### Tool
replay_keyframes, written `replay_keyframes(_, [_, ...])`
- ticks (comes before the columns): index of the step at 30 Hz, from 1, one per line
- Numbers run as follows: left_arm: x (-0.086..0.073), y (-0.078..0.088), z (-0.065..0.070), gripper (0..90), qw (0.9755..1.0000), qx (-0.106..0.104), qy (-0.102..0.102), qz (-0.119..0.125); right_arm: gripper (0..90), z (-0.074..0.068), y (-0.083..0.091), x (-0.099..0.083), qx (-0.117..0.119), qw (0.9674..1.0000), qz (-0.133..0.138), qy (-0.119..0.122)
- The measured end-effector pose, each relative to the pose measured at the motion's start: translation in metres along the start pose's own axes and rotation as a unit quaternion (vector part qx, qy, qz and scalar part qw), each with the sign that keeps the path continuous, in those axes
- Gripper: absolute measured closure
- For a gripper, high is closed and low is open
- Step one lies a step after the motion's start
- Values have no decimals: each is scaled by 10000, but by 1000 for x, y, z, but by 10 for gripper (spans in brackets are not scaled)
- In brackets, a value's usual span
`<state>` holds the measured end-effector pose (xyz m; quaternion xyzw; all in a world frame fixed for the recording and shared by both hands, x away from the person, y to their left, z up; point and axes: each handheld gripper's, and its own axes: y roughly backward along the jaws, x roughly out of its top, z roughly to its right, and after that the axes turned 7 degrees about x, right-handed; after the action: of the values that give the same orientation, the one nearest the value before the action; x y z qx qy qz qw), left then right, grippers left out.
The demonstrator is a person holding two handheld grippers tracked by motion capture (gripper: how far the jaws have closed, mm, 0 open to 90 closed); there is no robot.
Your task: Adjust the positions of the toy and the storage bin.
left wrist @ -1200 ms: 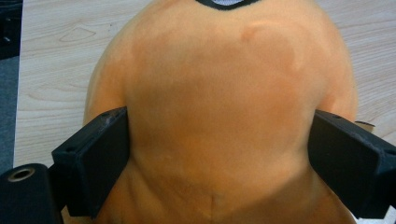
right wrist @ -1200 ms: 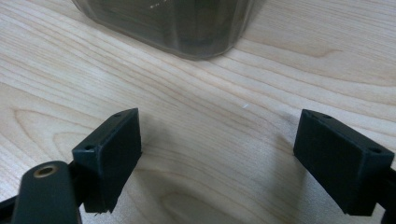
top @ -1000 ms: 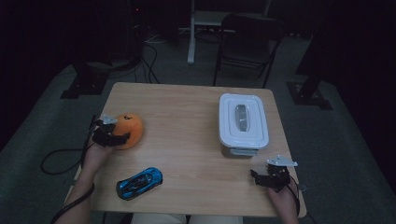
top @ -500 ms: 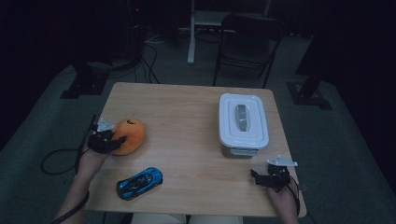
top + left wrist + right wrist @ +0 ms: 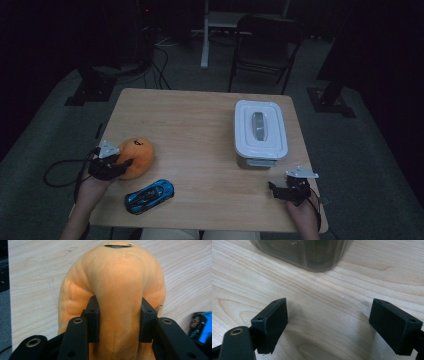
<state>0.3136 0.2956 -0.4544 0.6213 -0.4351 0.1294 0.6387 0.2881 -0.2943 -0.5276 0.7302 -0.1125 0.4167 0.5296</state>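
Over on the right half of the wooden counter (image 5: 200,120) stands a rectangular box (image 5: 260,134) with rounded corners, its white lid with a grey handle set in the middle closed on top; the long side runs away from the person. Its walls look dark and translucent in the right gripper view, and what it holds cannot be told.

The orange plush toy (image 5: 135,157) sits near the counter's left edge, soft and fuzzy, rounded like a small pumpkin, with a black stitched mark on top. In the left gripper view its fabric bulges and creases where the left gripper (image 5: 119,320) is clamped on it, black pads pressed into a squeezed fold; the jaws have just been closing on it. The toy is too round to give a clear long axis.

Just in front of the toy lies a glossy blue toy car (image 5: 149,195), its length slanting from the near left towards the far right.

The right gripper (image 5: 337,322) rests near the counter's front right corner, jaws wide apart over bare woodgrain, pointing at the box.
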Motion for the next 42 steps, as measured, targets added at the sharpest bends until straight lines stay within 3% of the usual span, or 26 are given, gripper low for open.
replay_keyframes(4, [-8,-2,9,595,10000,13,-89,11,148,0,0,0,1,10000,4,-9])
replay_keyframes(6, [-11,-5,7,571,10000,-82,15,-43,148,0,0,0,1,10000,-1,5])
replay_keyframes(12, [-10,1,10,377,10000,-7,-76,-55,147,0,0,0,2,10000,2,4])
replay_keyframes(15, [-7,9,7,309,9998,-48,126,150,147,0,0,0,2,10000,0,4])
replay_keyframes(16, [-7,10,6,199,9995,-100,176,255,147,0,0,0,3,10000,0,4])
replay_keyframes(17, [-7,12,6,199,9990,-165,210,356,147,0,0,0,3,10000,0,4])
replay_keyframes(19, [-7,14,6,182,9988,-171,205,419,147,0,0,0,3,10000,1,3])
replay_keyframes(20, [-5,16,10,110,9988,-128,134,456,147,0,0,0,0,10000,2,2])
replay_keyframes(24, [0,20,15,77,9983,-106,100,568,146,0,0,0,-17,10000,1,-25])
replay_keyframes(25, [2,20,17,77,9979,-143,114,620,146,0,0,0,-17,10000,1,-25])
replay_keyframes(26, [6,20,19,5,9977,-304,148,595,146,0,0,0,-20,10000,0,-27])
replay_keyframes(32, [17,13,39,4,9964,-500,-144,676,146,0,0,0,-21,10000,3,-34])
replay_keyframes(42, [30,-15,74,3,9934,-916,-324,607,133,0,-1,0,-3,10000,-12,-15])
